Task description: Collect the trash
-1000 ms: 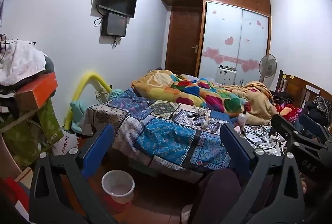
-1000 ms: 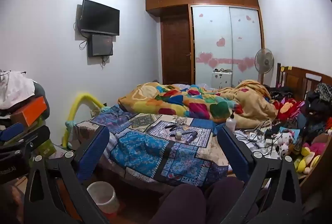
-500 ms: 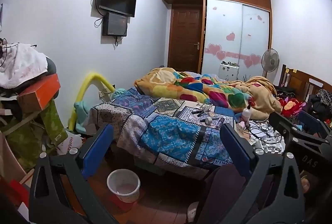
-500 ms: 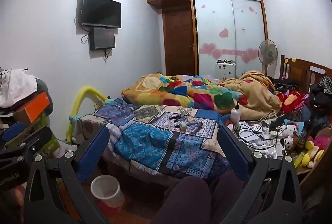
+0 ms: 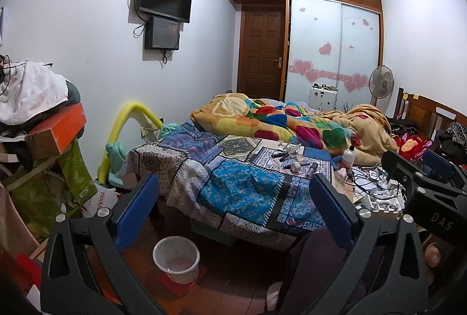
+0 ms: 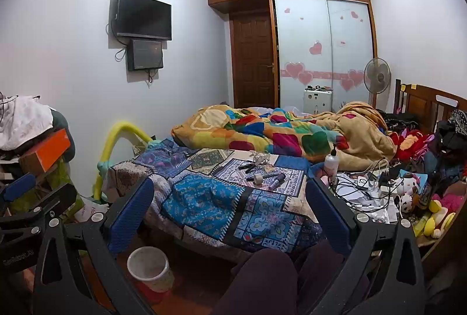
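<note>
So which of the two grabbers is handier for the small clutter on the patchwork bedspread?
Probably the right gripper. Its open fingers frame the tape roll and pens almost centrally, while from the left gripper they lie off to the right.

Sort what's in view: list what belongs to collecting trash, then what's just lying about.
For the job: waste bin on the floor; open left gripper; open right gripper.

Lying about: lotion bottle, tape roll, colorful blanket, fan.

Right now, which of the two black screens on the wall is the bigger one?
The upper screen, the wide flat TV. The lower screen hangs right beneath it, smaller and boxier, with cables dangling below.
</note>
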The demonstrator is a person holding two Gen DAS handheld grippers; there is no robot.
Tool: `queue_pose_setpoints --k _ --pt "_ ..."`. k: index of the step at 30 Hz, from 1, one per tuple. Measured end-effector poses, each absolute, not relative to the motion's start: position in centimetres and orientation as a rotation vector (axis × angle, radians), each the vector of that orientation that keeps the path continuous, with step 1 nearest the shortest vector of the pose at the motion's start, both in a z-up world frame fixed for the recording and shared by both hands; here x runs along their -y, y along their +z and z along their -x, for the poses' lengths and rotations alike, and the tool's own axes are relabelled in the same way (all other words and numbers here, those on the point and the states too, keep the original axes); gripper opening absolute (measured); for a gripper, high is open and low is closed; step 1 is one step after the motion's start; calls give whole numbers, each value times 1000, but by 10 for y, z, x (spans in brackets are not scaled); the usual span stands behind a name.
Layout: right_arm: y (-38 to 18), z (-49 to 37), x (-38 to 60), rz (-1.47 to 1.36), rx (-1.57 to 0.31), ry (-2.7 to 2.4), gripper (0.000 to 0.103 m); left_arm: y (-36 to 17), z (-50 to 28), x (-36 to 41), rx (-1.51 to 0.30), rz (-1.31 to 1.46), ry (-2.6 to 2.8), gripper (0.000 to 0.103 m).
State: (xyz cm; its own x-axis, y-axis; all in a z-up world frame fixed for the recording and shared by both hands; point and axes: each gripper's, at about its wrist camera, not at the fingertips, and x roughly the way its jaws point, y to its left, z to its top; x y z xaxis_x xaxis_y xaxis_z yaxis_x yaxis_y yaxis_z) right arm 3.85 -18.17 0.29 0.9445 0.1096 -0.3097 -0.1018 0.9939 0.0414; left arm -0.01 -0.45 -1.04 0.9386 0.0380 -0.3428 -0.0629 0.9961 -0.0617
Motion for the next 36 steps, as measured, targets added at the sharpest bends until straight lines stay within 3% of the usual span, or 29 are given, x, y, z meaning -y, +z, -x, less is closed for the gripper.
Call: queue_pose_setpoints --k 36 --pt "7 -36 181 -24 -317 111 103 -15 -1 11 -359 57 46 103"
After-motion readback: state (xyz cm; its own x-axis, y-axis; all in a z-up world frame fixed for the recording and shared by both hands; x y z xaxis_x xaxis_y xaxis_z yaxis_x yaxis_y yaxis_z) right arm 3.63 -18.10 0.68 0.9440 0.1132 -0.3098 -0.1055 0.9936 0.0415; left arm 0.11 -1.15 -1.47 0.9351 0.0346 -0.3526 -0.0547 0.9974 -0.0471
